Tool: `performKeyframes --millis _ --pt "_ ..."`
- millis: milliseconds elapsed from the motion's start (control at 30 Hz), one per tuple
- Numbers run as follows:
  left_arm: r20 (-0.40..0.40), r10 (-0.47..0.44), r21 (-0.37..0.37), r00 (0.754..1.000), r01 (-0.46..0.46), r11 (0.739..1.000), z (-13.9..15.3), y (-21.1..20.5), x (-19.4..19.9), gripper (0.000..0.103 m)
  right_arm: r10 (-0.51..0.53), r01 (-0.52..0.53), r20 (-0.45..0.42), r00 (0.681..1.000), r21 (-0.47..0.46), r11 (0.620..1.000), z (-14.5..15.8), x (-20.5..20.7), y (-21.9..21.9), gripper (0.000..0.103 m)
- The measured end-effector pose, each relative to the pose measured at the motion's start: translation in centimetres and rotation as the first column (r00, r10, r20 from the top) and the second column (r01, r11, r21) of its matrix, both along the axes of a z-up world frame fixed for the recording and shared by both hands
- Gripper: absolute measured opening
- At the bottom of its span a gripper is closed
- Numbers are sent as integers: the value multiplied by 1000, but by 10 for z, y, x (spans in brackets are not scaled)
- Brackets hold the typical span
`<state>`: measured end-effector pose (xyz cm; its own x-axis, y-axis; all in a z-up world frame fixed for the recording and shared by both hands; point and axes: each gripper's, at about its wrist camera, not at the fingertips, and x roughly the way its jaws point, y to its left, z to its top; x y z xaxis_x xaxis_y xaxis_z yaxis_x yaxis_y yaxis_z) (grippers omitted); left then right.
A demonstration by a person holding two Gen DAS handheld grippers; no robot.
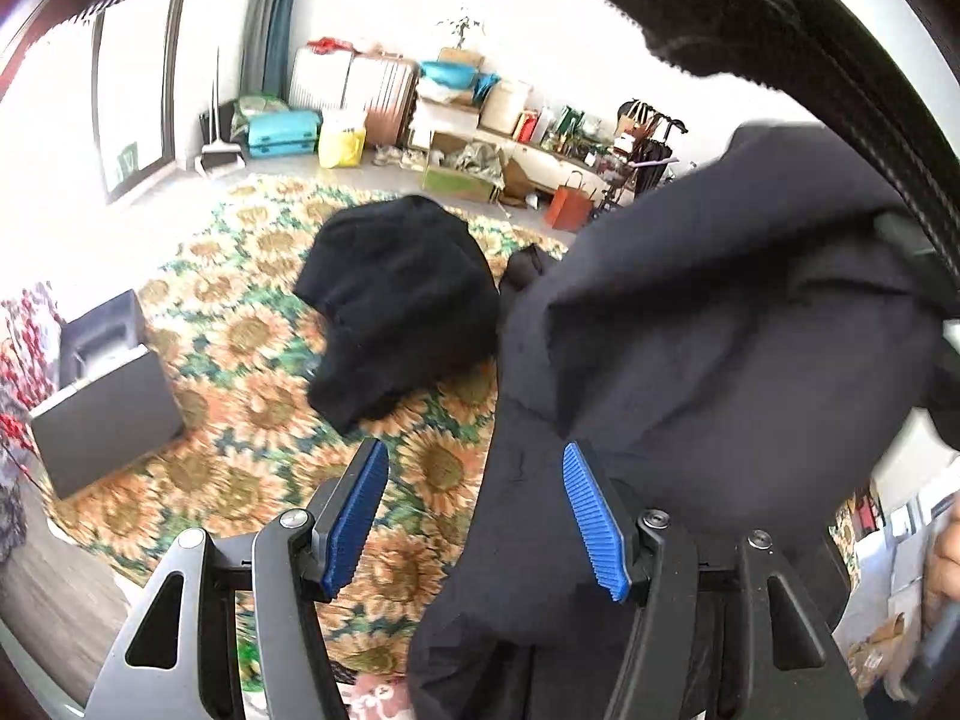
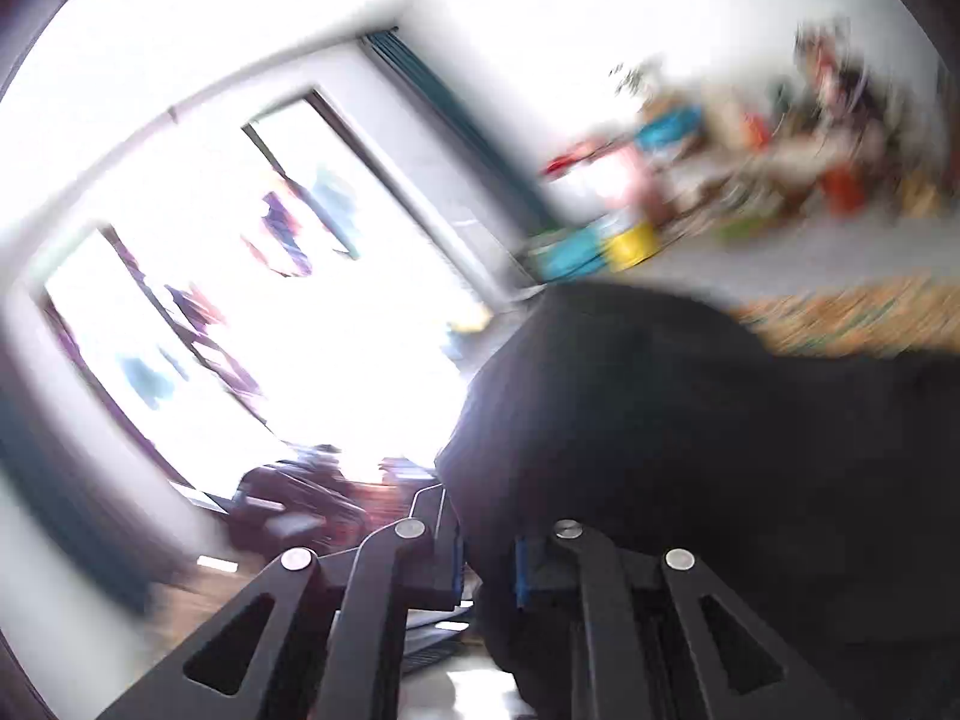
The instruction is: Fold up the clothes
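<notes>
Hanging in the air over the sunflower-print cloth [image 1: 252,372]: one dark navy garment [image 1: 690,360], lifted and bunched, draping down past the left gripper [image 1: 480,516]. Left jaws: spread wide, blue ribbed pads [image 1: 354,522] apart; fabric lies over the right-hand pad and falls between them, but nothing is pinched. Right gripper [image 2: 489,564]: jaws drawn close on a fold of the same dark garment [image 2: 690,450], blue pads only just visible at either side of the cloth; heavy blur in that view, so the depth of the bite cannot be judged. Second item: black garment [image 1: 396,306], crumpled in a heap on the cloth, beyond the left jaws and just beside the hanging one. Also present: grey box [image 1: 108,414] on the cloth at left; luggage and bags [image 1: 360,108] along the far wall. Risks: the garment appears to hang from a single hold, so a fast swing may pull it free; the left jaws, closing here, could take several layers at once and set a crooked fold; the trailing hem may drag over the black heap.
</notes>
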<state>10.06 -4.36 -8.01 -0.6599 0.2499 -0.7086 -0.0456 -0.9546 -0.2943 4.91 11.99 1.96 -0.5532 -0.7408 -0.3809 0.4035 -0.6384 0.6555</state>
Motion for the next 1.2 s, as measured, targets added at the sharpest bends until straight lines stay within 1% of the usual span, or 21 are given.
performKeyframes --millis 67,133,167,233,300,333,433,500,567,600,667,700,767,833,900,967,1000,1067,1100,1167,1200 --pt "-6 -13 -4 1000 13 1000 0 -2 -1 62 -27 32 69 997 -77 996 -30 -9 22 11" --pt "-1 -30 12 1000 30 999 -1 3 -6 62 -91 121 216 972 -130 984 -85 -20 64 13" --pt "4 -43 22 999 43 999 -1 8 -8 62 -143 185 301 943 -116 976 -114 -21 85 13" --pt "14 -78 17 997 78 997 -2 24 -15 62 -292 328 455 841 1 945 -172 -19 134 14" --pt "19 -124 -10 992 124 992 0 44 -19 62 -425 415 485 764 135 900 -203 -5 172 18" --pt "24 -151 -22 988 151 988 -4 57 -25 62 -469 437 472 747 184 880 -208 4 183 30" --pt "65 -216 -64 974 220 973 -18 93 -40 62 -518 446 406 753 263 856 -196 26 194 53" --pt "125 -234 -103 964 247 963 -35 118 -49 62 -548 442 319 773 350 826 -168 32 186 59" --pt "223 -248 -158 943 286 945 -64 138 -56 62 -569 447 176 803 454 771 -133 37 169 61" --pt "261 -259 -184 930 312 932 -79 147 -59 62 -570 455 90 817 507 732 -116 40 158 67" --pt "261 -259 -213 930 317 924 -101 156 -60 62 -551 493 -80 831 564 662 -84 46 134 71" --pt "250 -256 -230 934 315 921 -102 159 -58 62 -529 510 -150 835 570 644 -72 49 123 73" --pt "247 -249 -246 936 309 919 -101 162 -57 62 -457 486 -208 865 576 657 -57 48 98 74" --pt "251 -249 -232 935 308 923 -101 161 -57 62 -418 473 -238 877 589 655 -51 48 79 72" --pt "240 -255 -209 937 306 929 -101 159 -56 64 -391 448 -229 891 577 683 -53 36 75 72" --pt "201 -263 -188 944 301 935 -100 155 -50 65 -393 401 -147 908 576 712 -69 4 83 72" --pt "178 -262 -167 948 291 942 -98 150 -45 65 -411 386 -98 906 586 712 -83 -12 89 71" --pt "130 -252 -96 959 266 959 -91 136 -32 65 -502 374 20 865 641 670 -130 -44 106 64" --pt "105 -245 -45 964 251 967 -85 127 -25 65 -537 360 77 840 662 657 -154 -56 115 57" --pt "10 -216 33 976 216 976 -67 104 -5 65 -581 323 190 792 677 662 -203 -65 136 56" --pt "-52 -195 45 979 198 979 -57 92 5 65 -590 330 211 779 662 673 -217 -66 143 58"
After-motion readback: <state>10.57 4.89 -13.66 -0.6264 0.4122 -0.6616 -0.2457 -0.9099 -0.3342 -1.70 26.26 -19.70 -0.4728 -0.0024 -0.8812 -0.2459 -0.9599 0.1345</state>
